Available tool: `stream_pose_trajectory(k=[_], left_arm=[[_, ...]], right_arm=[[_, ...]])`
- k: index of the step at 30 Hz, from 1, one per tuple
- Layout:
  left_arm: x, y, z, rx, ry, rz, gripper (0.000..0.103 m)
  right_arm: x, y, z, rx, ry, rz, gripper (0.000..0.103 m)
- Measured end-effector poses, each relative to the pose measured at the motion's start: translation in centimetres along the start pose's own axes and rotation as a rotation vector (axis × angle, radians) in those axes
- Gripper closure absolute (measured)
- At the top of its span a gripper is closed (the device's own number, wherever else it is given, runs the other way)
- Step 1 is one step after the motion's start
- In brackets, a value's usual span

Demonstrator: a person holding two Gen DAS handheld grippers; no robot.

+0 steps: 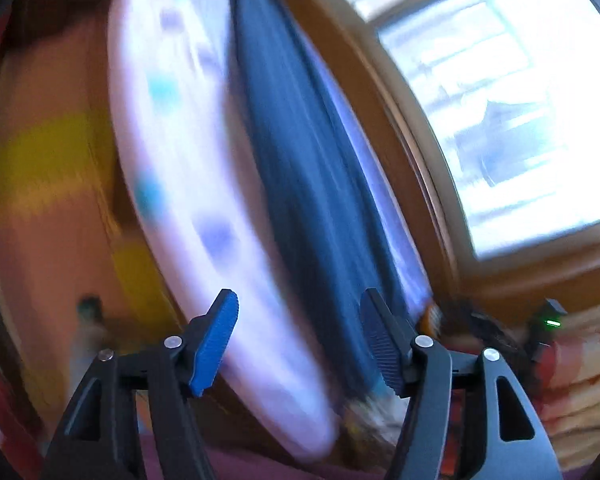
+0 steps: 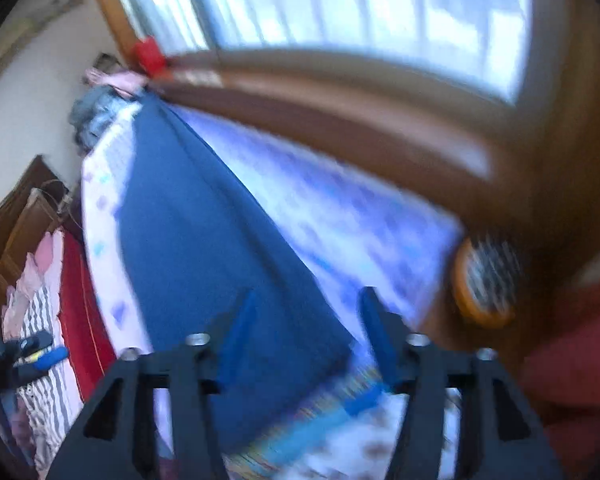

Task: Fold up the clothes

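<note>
Apparently one fold was done: the blue garment (image 2: 204, 240) lay flat on the bed (image 2: 340, 216), both claws, left (image 1: 300, 344) and right (image 2: 306, 336), apart and empty; further folds remained.

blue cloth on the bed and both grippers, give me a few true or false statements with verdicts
1. The long dark blue cloth lies spread on a pale sheet with blue and purple shapes. True.
2. The left gripper is clamped on the blue cloth. False: its blue-padded jaws stand apart with nothing pinched between them.
3. The right gripper is open. True.
4. A brown wooden-framed window stands beyond the bed. True.
5. The blue cloth is folded into a small square. False: it stretches out as a long strip.
6. A red blanket covers the blue cloth. False: the red fabric lies beside the bed.
</note>
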State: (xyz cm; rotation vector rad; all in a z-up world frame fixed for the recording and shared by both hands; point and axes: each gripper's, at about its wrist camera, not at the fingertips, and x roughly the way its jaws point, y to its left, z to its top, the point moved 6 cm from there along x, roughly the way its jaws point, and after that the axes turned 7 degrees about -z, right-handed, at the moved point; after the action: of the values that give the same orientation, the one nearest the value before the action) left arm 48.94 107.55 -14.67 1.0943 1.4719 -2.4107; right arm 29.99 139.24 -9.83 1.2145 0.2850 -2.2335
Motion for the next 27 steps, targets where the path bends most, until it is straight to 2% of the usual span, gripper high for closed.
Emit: stream_pose_trajectory(k=[1,3,6,8,10,11,14,17,20,24,25,27], left_arm=[[-0.9,1.2,1.8,0.004,-0.023,0.003,0.039],[-2.7,3.2,6.2,0.018,-0.076,0.001,0.039],[-4.9,6.1,13.4,0.107,-0.123,0.030,0.039],[-6.8,7.6,17.3,0.178,-0.186,0.090,0.039],[-9.9,8.6,22.1,0.287,-0.295,0.177,0.039],[-11.1,9.3,23.9,0.331,-0.314,0.211,0.039],[-13.8,10.8,30.3,0.440,-0.308,0.247,0.038],[-13.9,12.6,36.3,0.490,-0.289,0.251,0.038],[-10.3,15.0,43.9,0.543,-0.265,0.211,0.039],[-4.2,15.6,53.1,0.648,-0.152,0.021,0.039],[-3.1,15.9,55.1,0.634,-0.114,-0.025,0.039],[0.5,17.2,60.1,0.518,-0.030,-0.094,0.039]], right_arm=[[-0.2,2.4,1.6,-0.017,-0.045,0.033,0.025],[0.6,6.6,3.8,-0.046,-0.092,0.093,0.025],[4.7,13.8,6.9,-0.068,-0.068,0.134,0.025],[8.4,18.7,8.9,-0.066,-0.030,0.150,0.025],[11.9,24.1,10.8,-0.059,-0.002,0.176,0.025],[12.7,26.5,11.4,-0.069,0.006,0.178,0.025],[14.4,33.6,13.3,-0.117,-0.005,0.183,0.025],[16.1,39.0,15.3,-0.175,-0.032,0.140,0.025],[18.5,42.4,17.7,-0.200,-0.054,0.104,0.025],[23.2,45.4,21.3,-0.144,-0.076,0.107,0.025],[25.2,46.3,22.3,-0.121,-0.080,0.118,0.025],[28.4,47.9,24.0,-0.096,-0.054,0.107,0.025]])
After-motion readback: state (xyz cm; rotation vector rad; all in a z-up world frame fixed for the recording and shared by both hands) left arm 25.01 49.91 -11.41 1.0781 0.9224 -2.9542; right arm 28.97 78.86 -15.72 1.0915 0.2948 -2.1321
